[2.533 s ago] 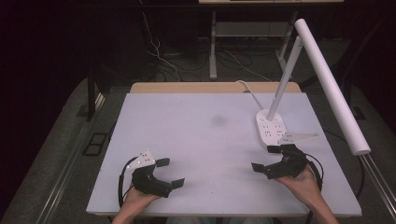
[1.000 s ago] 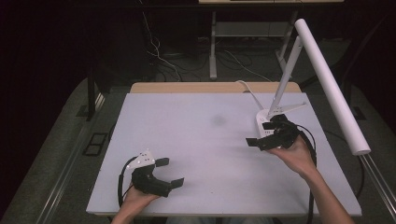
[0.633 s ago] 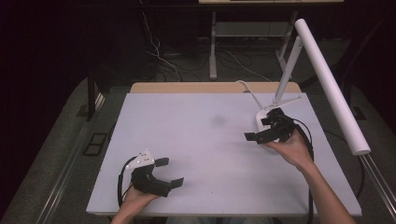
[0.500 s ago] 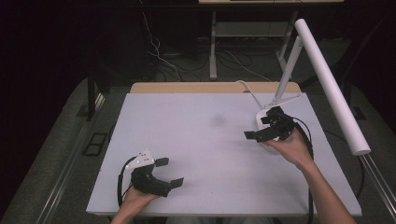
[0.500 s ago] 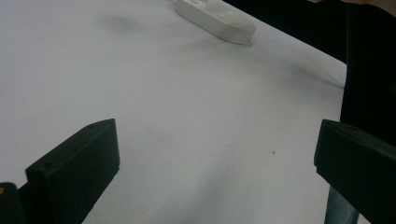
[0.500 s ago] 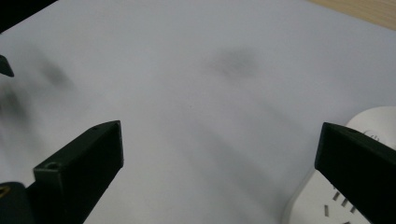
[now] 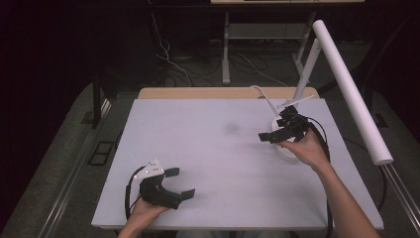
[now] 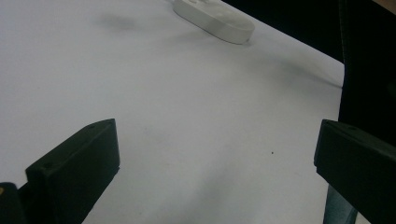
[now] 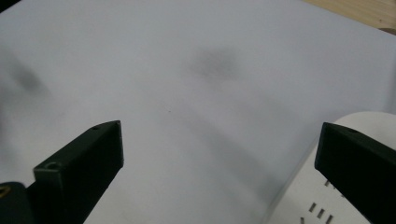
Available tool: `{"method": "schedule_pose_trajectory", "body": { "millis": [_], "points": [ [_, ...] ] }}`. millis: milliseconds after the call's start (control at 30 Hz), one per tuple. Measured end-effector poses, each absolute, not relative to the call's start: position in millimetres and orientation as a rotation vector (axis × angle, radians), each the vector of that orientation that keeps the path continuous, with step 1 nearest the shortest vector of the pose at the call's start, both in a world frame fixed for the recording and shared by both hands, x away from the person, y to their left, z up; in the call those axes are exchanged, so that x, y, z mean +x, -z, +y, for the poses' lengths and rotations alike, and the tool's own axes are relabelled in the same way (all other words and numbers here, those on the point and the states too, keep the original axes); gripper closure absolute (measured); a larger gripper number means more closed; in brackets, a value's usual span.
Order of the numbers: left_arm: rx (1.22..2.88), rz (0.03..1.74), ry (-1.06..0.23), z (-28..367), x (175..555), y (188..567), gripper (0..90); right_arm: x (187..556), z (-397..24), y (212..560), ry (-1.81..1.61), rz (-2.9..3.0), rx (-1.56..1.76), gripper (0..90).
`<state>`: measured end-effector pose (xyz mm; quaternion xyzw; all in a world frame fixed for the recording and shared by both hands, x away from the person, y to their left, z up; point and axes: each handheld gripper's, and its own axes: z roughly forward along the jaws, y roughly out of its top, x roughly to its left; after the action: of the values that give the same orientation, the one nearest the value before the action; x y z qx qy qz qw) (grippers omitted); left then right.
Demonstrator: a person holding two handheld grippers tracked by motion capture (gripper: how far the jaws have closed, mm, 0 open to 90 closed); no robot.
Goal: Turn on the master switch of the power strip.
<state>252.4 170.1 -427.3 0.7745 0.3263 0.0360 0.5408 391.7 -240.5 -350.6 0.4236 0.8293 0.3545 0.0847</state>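
A white power strip lies at the right of the white table, with its cable running to the far edge. My right gripper hovers over the strip's far end, jaws wide open and holding nothing. In the right gripper view, the power strip with its socket slots sits under the right jaw of my right gripper. My left gripper rests near the front left edge, open and empty. In the left gripper view, the power strip lies far beyond my left gripper.
A long white tube slants along the table's right side, above the edge. A thin white pole rises behind the power strip. A wooden strip borders the far edge. Dark floor with cables surrounds the table.
My right gripper has moved from the front right of the table forward and over the power strip. The left gripper has stayed where it was.
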Motion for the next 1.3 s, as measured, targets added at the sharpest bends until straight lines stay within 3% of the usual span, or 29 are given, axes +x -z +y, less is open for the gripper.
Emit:
{"method": "schedule_pose_trajectory", "body": {
  "millis": [200, 367, 400, 467, 533, 567, 800, 933, 1000, 1167, 1300],
  "points": [
    [1.843, 0.774, -0.087, 171, 253, 427, 0.0, 402, -243, 352, -1.011, 2.472, 1.292, 14.3],
    [1.844, 0.774, -0.087, 172, 253, 427, 0.0, 410, -245, 354, -0.966, 2.474, 1.295, 15.9],
    [1.844, 0.774, -0.086, 172, 253, 427, 0.0, 412, -245, 353, -0.943, 2.474, 1.289, 23.7],
    [1.847, 0.773, -0.09, 172, 253, 427, 0.0, 413, -245, 353, -0.932, 2.475, 1.283, 26.9],
    [1.857, 0.767, -0.095, 171, 253, 427, 0.0, 416, -245, 354, -0.883, 2.467, 1.296, 38.3],
    [1.862, 0.764, -0.095, 170, 252, 427, 0.0, 416, -245, 354, -0.883, 2.467, 1.296, 38.3],
    [1.858, 0.769, -0.09, 170, 252, 427, 0.0, 424, -244, 355, -0.805, 2.44, 1.286, 61.1],
    [1.856, 0.769, -0.093, 171, 253, 427, 0.0, 427, -243, 355, -0.767, 2.436, 1.279, 68.2],
    [1.86, 0.766, -0.09, 171, 253, 427, 0.0, 430, -242, 354, -0.742, 2.441, 1.282, 79.2],
    [1.87, 0.759, -0.087, 170, 252, 428, 0.0, 434, -241, 355, -0.696, 2.443, 1.296, 89.1],
    [1.87, 0.758, -0.089, 171, 253, 428, 0.0, 440, -240, 356, -0.63, 2.41, 1.331, 89.4]
  ]
}}
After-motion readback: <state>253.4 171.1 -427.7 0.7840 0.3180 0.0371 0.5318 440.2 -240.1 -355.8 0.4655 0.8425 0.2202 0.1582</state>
